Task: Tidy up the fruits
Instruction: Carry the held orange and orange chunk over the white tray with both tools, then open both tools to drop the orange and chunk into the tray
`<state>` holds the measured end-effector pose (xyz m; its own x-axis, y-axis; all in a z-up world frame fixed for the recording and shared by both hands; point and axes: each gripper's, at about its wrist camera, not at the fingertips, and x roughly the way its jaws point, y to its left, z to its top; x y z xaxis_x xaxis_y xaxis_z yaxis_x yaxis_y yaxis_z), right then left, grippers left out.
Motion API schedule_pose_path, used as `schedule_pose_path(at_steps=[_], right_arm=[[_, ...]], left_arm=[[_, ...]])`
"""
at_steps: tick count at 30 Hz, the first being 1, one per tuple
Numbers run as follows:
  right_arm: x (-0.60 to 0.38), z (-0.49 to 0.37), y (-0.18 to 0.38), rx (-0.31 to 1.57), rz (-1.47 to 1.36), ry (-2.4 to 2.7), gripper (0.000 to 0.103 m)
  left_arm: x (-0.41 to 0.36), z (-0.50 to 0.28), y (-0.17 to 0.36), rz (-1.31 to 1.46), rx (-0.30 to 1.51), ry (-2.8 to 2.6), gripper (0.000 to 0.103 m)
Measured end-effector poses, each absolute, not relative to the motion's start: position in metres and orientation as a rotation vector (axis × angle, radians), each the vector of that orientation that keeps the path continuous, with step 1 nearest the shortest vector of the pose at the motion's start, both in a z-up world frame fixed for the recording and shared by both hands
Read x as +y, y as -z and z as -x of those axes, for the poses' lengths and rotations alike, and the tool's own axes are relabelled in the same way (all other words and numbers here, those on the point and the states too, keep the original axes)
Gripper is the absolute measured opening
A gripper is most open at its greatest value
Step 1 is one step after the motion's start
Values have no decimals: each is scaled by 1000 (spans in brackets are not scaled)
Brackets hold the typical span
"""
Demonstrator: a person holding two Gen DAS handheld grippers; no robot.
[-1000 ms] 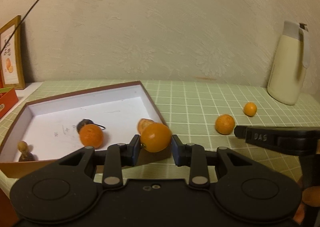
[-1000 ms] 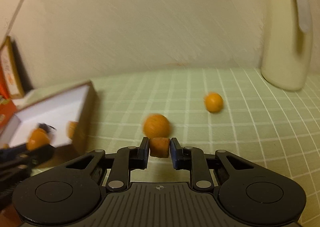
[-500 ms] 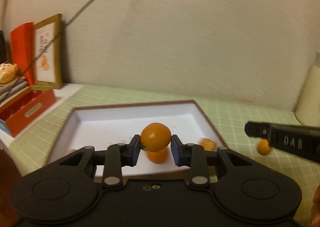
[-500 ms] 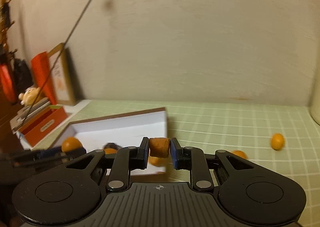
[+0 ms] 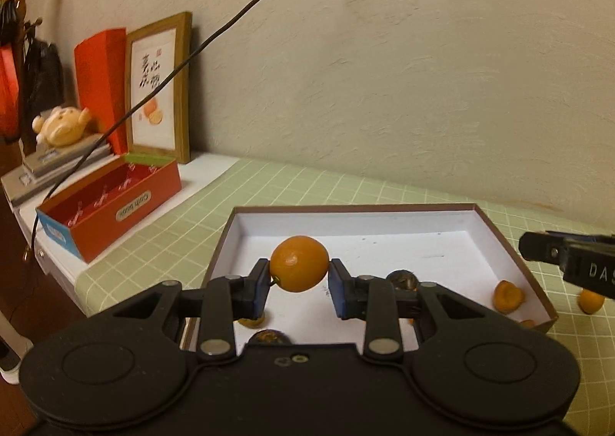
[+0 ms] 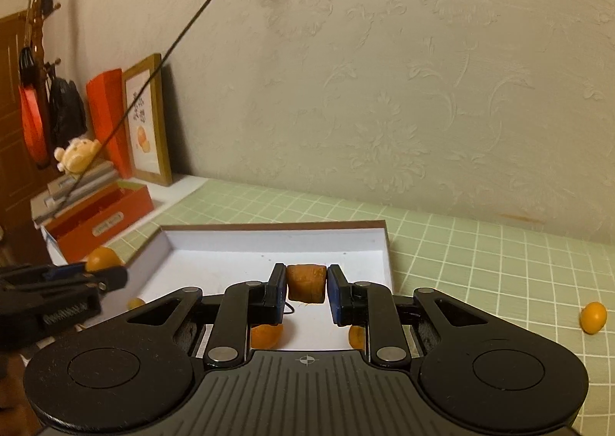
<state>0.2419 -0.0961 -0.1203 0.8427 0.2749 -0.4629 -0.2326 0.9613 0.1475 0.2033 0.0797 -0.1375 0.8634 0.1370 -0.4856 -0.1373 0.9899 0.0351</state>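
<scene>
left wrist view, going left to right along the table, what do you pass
plush toy → red box → framed picture → orange held in the left tongs → fruit piece in the tray's right corner → right tongs' tip → small orange on the mat

- My left gripper (image 5: 299,284): matt black plastic.
- The orange (image 5: 299,263) I'm pinching looks smooth, slightly glossy.
- Box (image 5: 499,240): brown cardboard, matt white inside.
- Picture frame (image 5: 185,90): wood.
- Wall (image 6: 384,90): embossed, rough.

Both claws (image 5: 299,284) (image 6: 306,294) clamped, level, side by side.
</scene>
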Motion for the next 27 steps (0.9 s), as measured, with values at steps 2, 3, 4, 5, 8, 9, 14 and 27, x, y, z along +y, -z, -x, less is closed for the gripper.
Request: schedule_pose_path(at_steps=[2,3,4,5,8,9,14,27], right_arm=[[-96,-246,125,513,-92,-257,23],[-97,-249,126,516,-94,-248,23],[-98,-251,128,517,-92,-240,23],[-99,-253,129,520,-93,-234,23],[-100,-258,133,528,-100,-225,23],[-100,-259,134,531,-101,-224,23],[-98,-263,137,540,-98,-227,23],[-97,-282,146,569,-105,-220,23]], left_arm=[[81,-204,139,-4,515,-149,23],[82,-204,140,1,519,-149,23],[83,-204,140,5,521,-149,23],[84,-204,140,3,519,-154,23],[87,-205,141,14,518,-162,23],[87,-205,141,16,518,-163,23],[90,-208,142,25,522,-172,23],[99,-223,148,35,540,-202,25]])
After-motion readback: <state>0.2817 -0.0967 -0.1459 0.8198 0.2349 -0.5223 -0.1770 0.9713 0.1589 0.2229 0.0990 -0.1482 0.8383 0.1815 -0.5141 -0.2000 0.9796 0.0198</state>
